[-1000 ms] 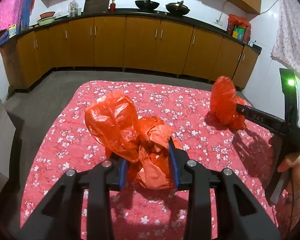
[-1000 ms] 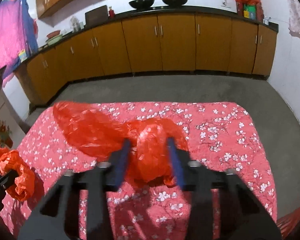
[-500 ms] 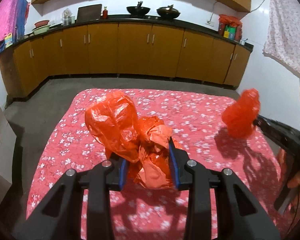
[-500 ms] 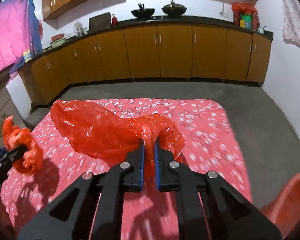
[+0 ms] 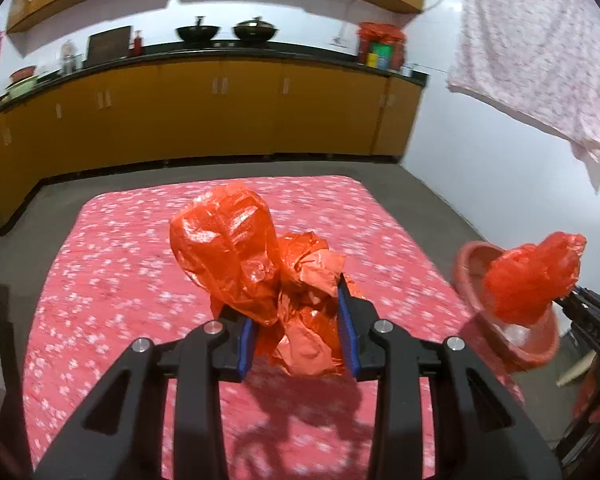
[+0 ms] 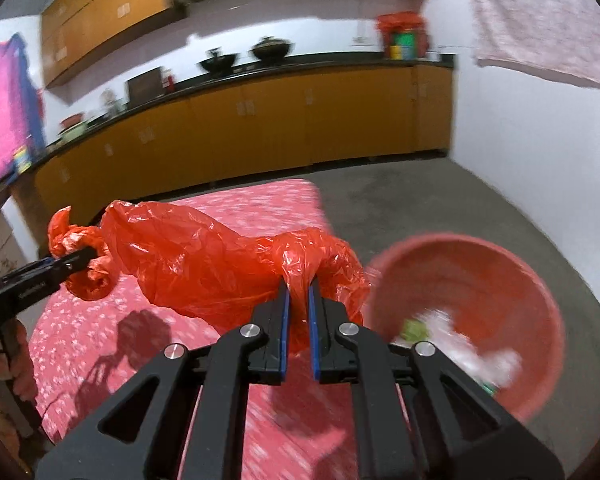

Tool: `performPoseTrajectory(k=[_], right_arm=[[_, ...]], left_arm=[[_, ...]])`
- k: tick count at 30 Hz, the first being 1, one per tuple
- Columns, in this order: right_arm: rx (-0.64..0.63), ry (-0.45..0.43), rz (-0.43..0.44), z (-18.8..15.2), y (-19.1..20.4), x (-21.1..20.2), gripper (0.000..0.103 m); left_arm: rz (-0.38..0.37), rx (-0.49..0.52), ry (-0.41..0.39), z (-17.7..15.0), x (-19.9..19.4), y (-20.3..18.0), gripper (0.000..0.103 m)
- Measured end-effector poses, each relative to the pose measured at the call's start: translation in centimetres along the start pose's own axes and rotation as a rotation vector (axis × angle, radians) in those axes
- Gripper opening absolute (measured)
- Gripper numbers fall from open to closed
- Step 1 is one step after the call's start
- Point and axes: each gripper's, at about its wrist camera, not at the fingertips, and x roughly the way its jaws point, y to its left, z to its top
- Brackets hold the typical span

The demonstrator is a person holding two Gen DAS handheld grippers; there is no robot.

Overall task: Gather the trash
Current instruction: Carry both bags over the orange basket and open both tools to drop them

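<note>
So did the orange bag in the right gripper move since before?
Yes. The orange bag in the right gripper went off the flowery cloth, rightward toward the red tub.

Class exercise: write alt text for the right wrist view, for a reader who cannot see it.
The right gripper is shut on a crumpled red plastic bag held over a red floral tablecloth. A red basin holding scraps of trash sits on the floor to its right; at left, the left gripper grips another red bag.
</note>
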Motion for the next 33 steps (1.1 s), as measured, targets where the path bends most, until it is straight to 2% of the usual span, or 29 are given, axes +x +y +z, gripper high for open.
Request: performPoseTrajectory(k=[8, 16, 24, 33], right_arm=[[0.112, -0.047, -0.156, -1.8, -5.1, -4.5, 0.009], [0.146, -0.092, -0.221, -2.6, -6.8, -6.2, 0.009], [0.179, -0.086, -0.234, -3.8, -8.0, -6.0, 0.009], [0.181, -0.083, -0.251, -3.8, -8.3, -5.6, 0.009]], left_arm=[[-0.103, 0.072, 0.007, -1.0, -0.9, -6.3, 0.035], [-0.217, 0.106, 0.034, -1.6, -0.2, -11.3, 0.035], [-0.261, 0.162, 0.043, -2.1, 0.3, -14.4, 0.035], [-0.262, 0.208, 0.042, -2.2, 0.5, -16.4, 0.035]])
